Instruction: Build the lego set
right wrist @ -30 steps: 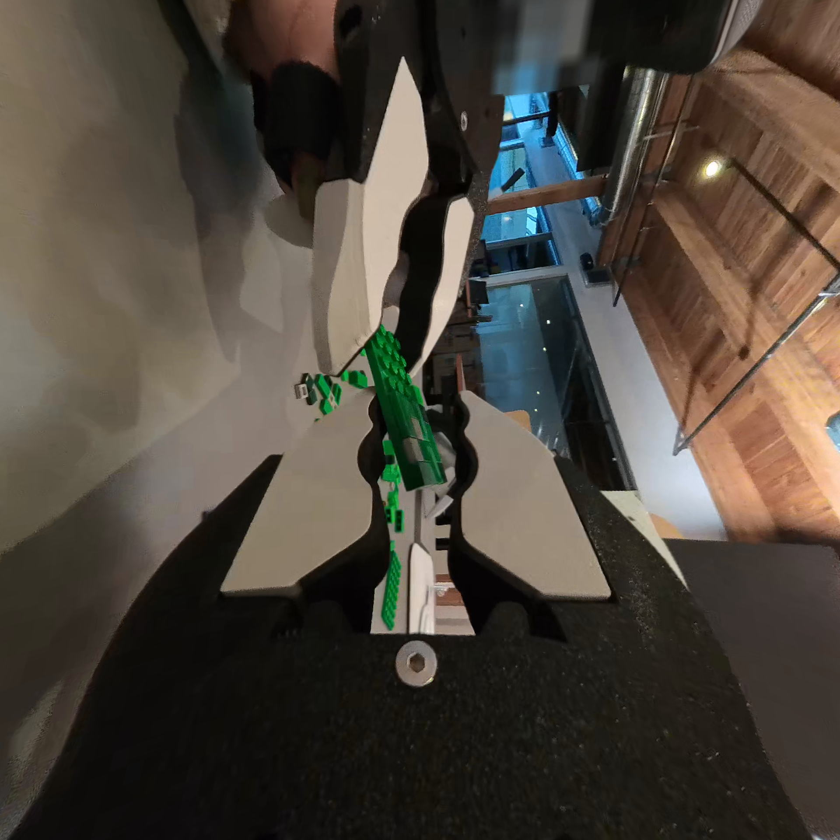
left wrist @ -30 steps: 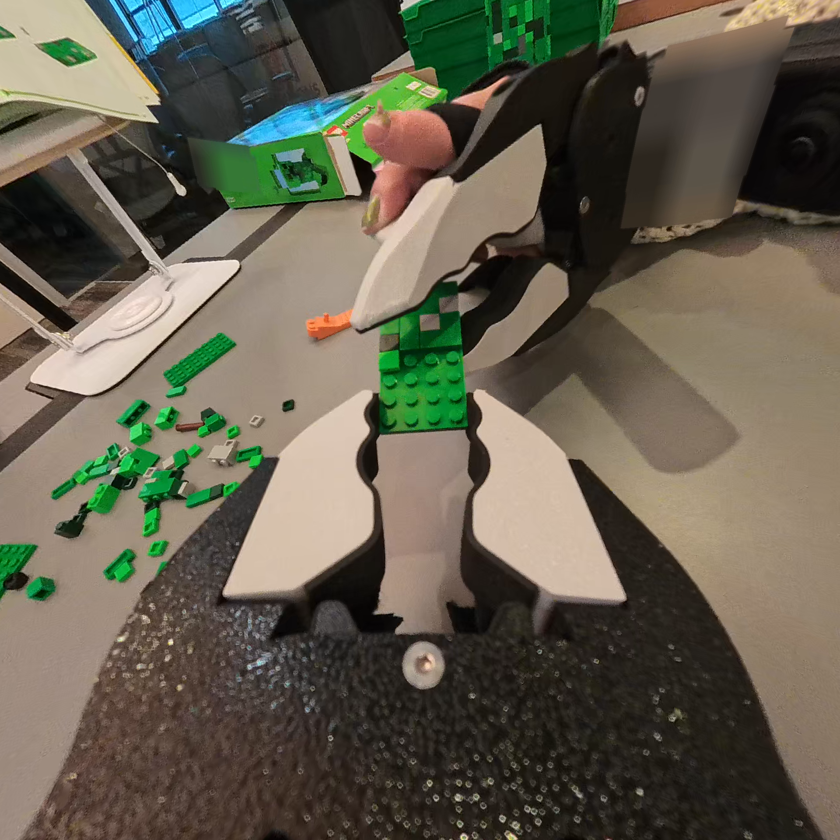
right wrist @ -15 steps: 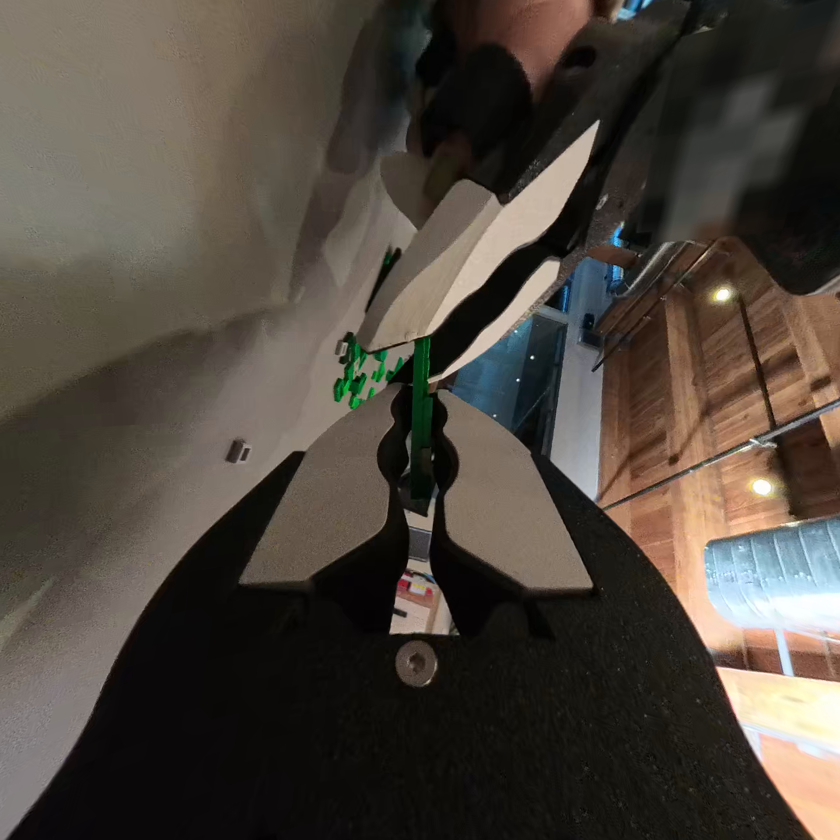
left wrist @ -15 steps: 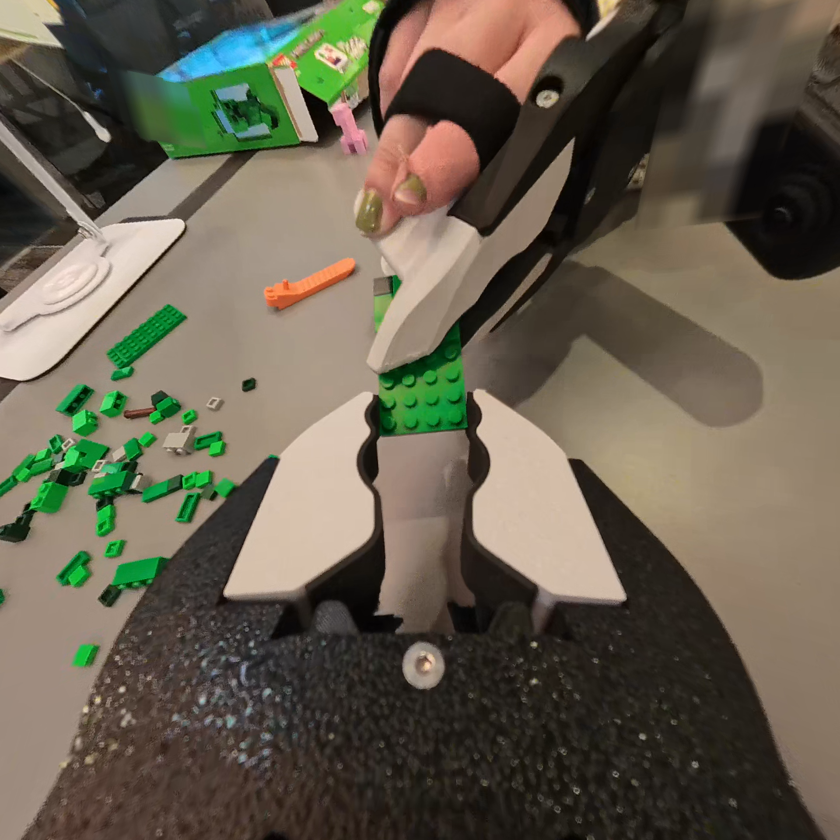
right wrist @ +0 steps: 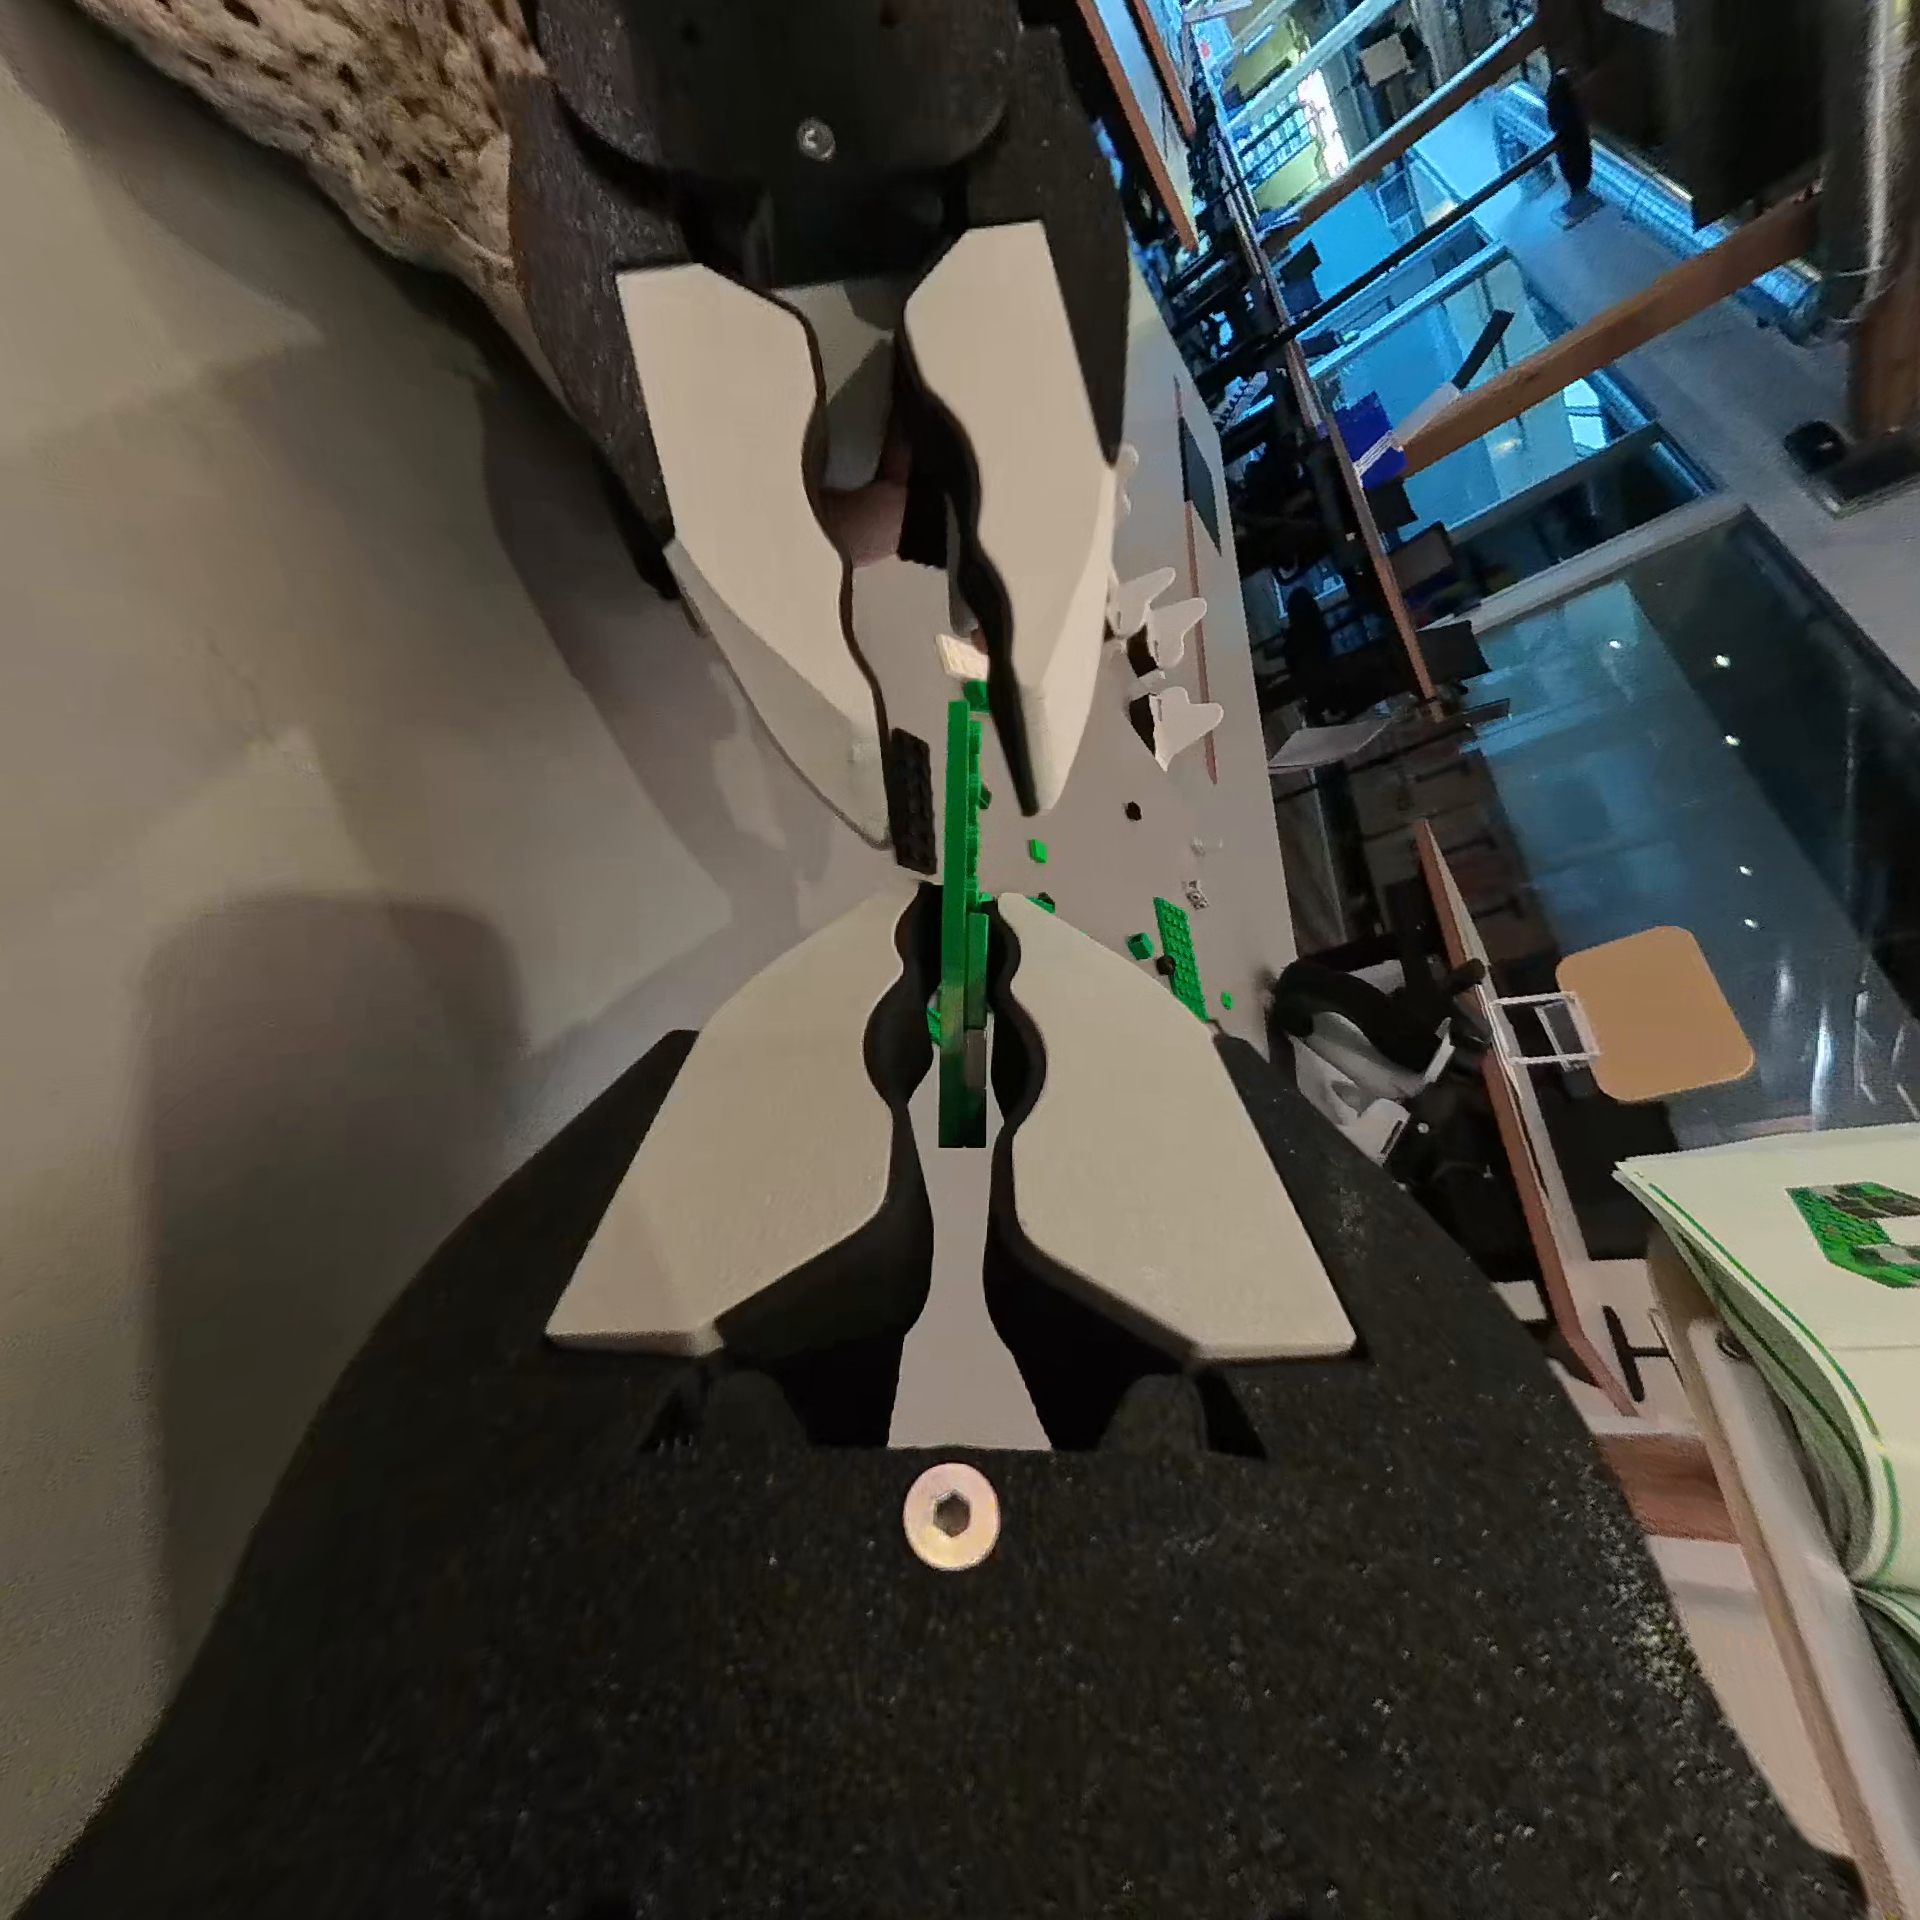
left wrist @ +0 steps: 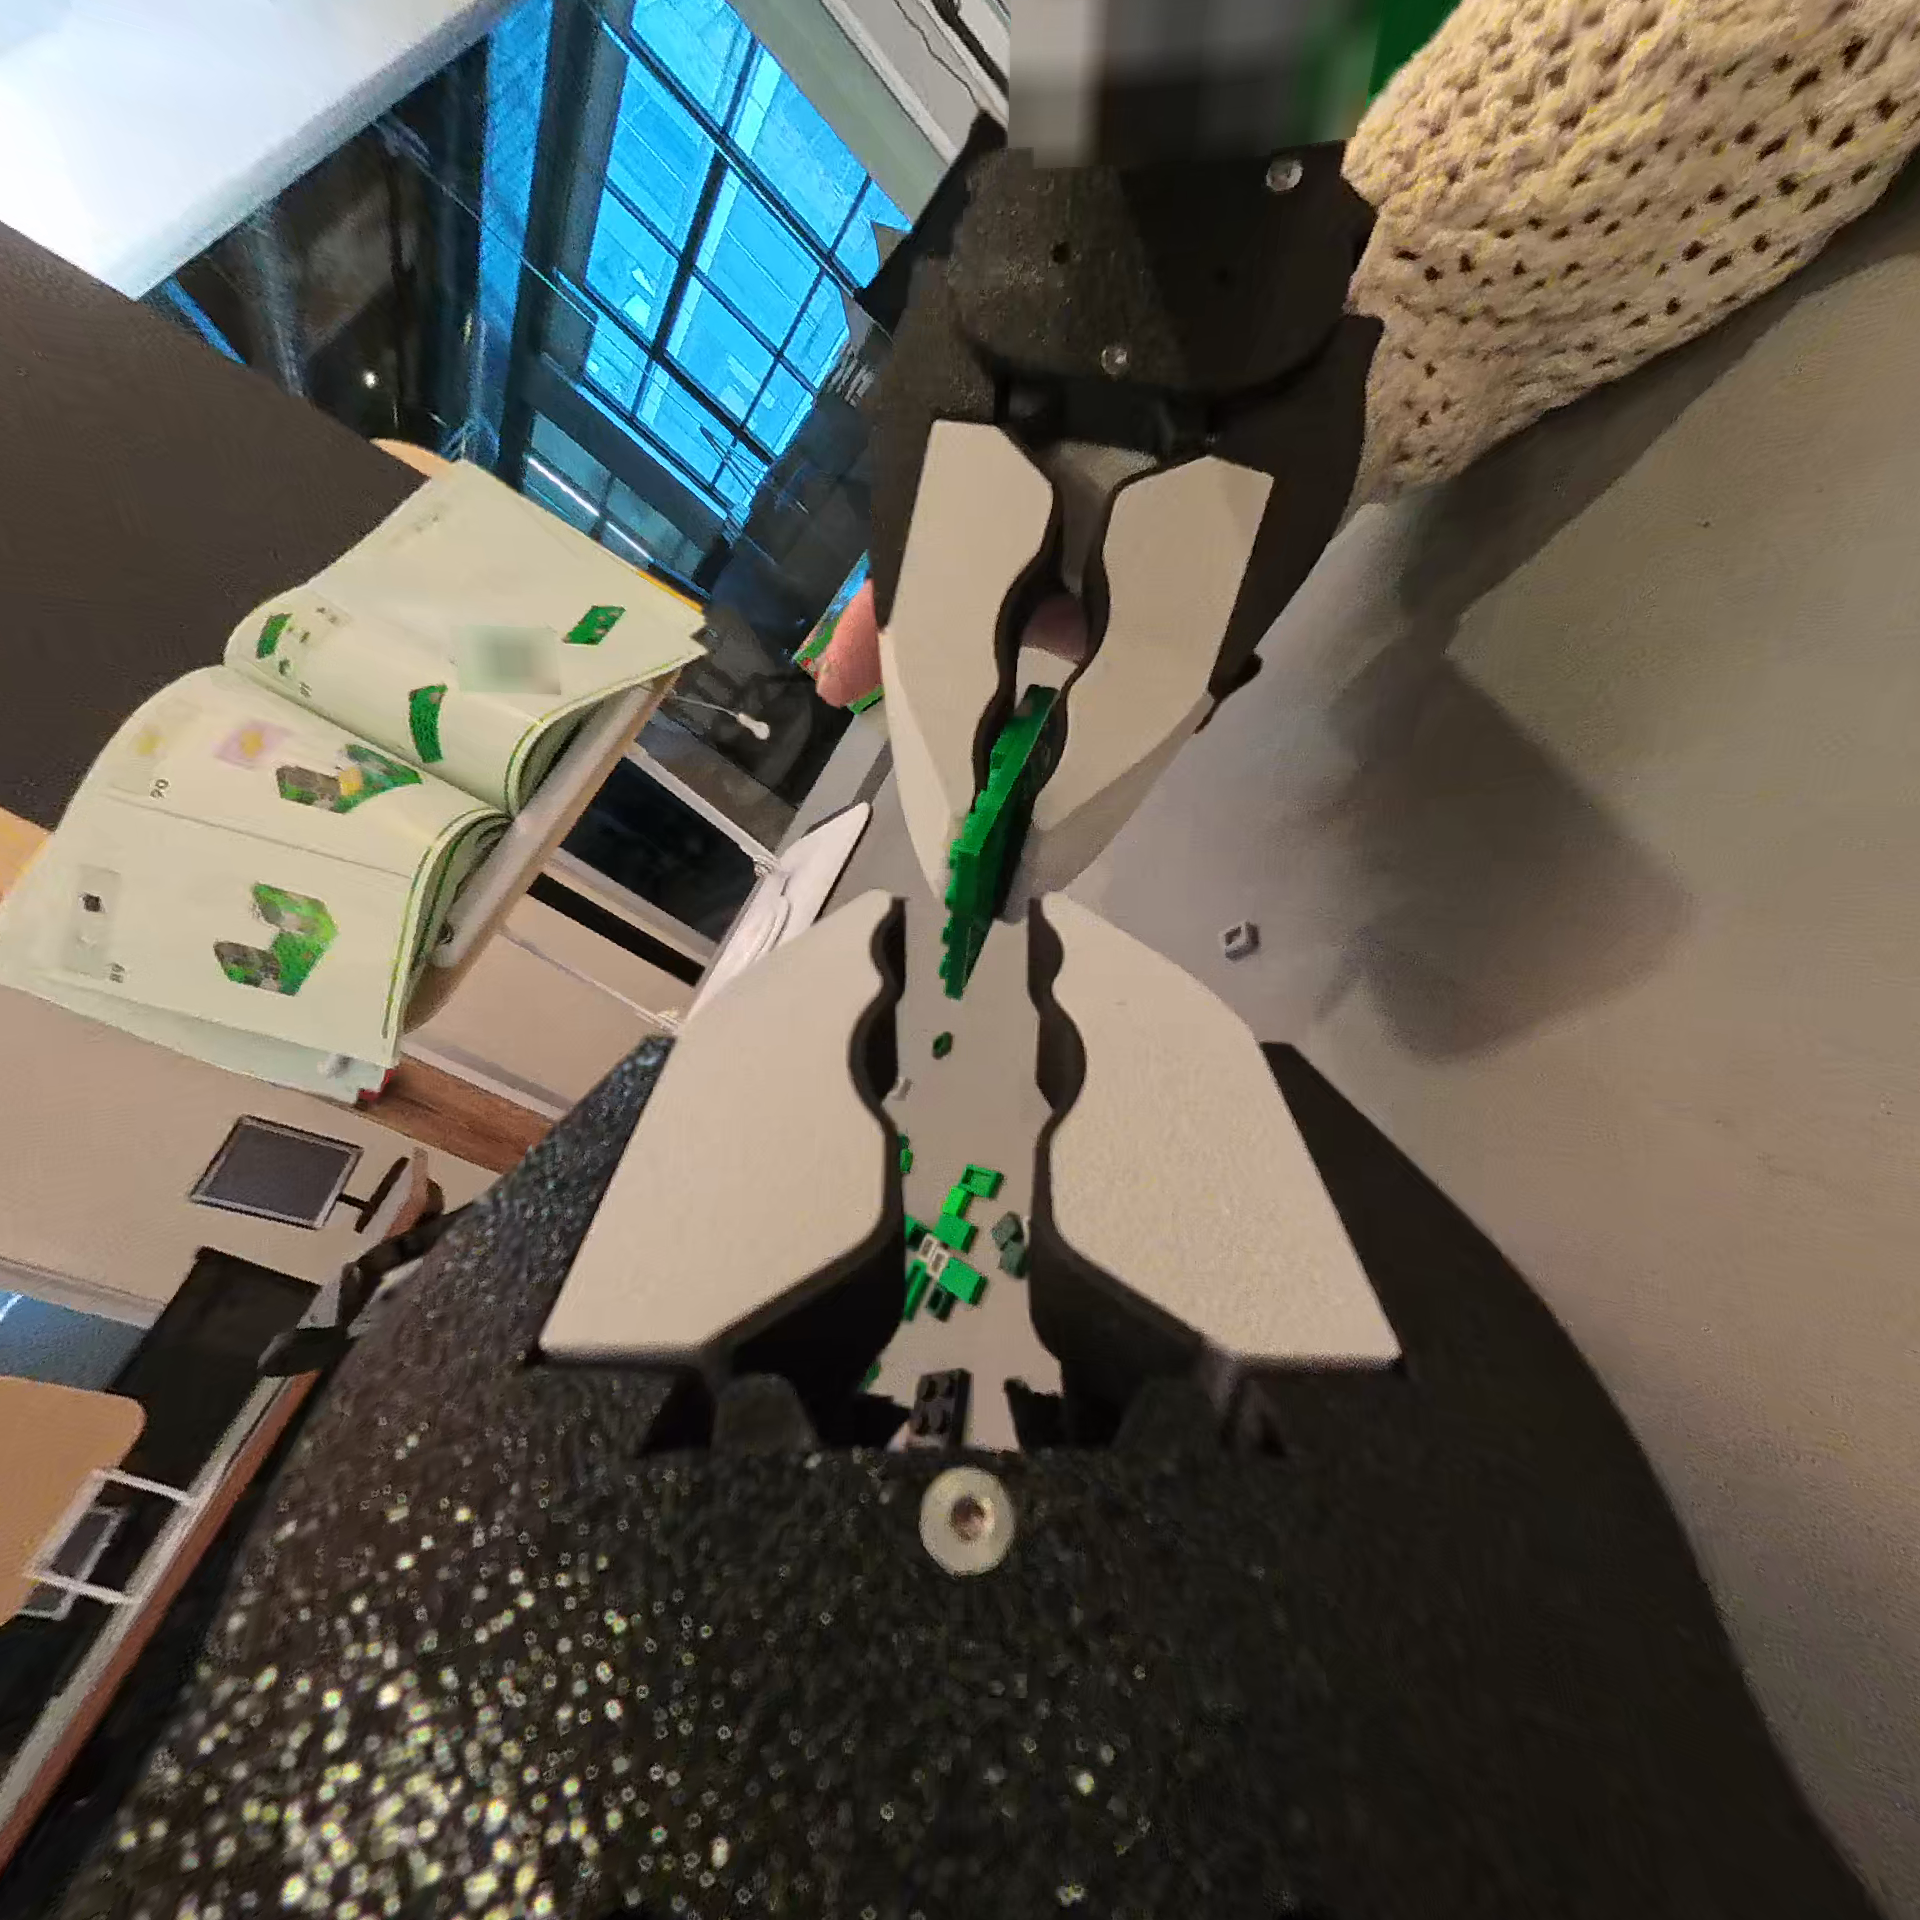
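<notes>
Right tool [right wrist: 951, 909] pinched the green plate assembly [right wrist: 961, 997] edge-on, its long axis running straight out toward your left tool [right wrist: 940, 821], which faced it tip to tip, fingers spread around the far end, above the worktop [right wrist: 260, 623].

Each wrist camera sits just behind its own fingers, rolled sideways so the grey table [left wrist: 1558, 1039] stands almost vertical. They face each other at close range, sharing the green plate assembly [left wrist: 987, 831] [right wrist: 961, 935], loose bricks [left wrist: 956, 1247] and instruction booklet [left wrist: 312, 810].
</notes>
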The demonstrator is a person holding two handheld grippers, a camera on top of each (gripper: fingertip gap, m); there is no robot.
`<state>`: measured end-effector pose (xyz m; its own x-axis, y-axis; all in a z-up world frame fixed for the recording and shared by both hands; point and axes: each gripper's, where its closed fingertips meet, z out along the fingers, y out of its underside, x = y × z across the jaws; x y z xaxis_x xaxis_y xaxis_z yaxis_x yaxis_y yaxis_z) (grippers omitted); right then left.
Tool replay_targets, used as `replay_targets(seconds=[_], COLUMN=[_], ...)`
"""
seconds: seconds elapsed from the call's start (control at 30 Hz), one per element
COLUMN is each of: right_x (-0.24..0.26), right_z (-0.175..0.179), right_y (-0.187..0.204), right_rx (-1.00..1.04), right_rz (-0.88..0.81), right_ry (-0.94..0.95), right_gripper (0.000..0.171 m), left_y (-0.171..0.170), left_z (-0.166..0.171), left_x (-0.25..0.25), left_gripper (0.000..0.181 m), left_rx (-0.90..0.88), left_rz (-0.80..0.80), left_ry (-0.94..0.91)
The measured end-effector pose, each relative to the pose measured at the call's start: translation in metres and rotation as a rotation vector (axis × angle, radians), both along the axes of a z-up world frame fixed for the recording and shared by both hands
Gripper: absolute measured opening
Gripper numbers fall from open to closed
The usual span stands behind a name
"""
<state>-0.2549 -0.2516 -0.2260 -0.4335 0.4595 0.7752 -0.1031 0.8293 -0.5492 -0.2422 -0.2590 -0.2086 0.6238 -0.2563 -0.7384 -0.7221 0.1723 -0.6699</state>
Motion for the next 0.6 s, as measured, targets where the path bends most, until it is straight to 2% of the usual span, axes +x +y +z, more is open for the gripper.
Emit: replay_targets(seconds=[0.1,0.3,0.5,0.6], right_x=[0.000,0.004,0.007,-0.003], right_z=[0.001,-0.005,-0.010,-0.002], right_y=[-0.002,-0.003,-0.002,0.006], right_rx=[-0.005,0.095,0.033,0.063], right_rz=[0.009,0.027,0.052,-0.012], right_ry=[-0.001,-0.016,-0.084,0.045], right_gripper=[0.007,0.007,0.007,0.006], left_y=[0.001,-0.001,-0.001,0.005], left_z=[0.000,-0.008,-0.012,-0.008], left_x=[-0.001,0.002,0.006,-0.003], left_gripper=[0.007,0.005,0.005,0.027], left_rx=[0.016,-0.041,-0.086,-0.131], left_rz=[0.016,-0.017,-0.028,0.010], left_ry=[0.026,0.072,0.041,-0.152])
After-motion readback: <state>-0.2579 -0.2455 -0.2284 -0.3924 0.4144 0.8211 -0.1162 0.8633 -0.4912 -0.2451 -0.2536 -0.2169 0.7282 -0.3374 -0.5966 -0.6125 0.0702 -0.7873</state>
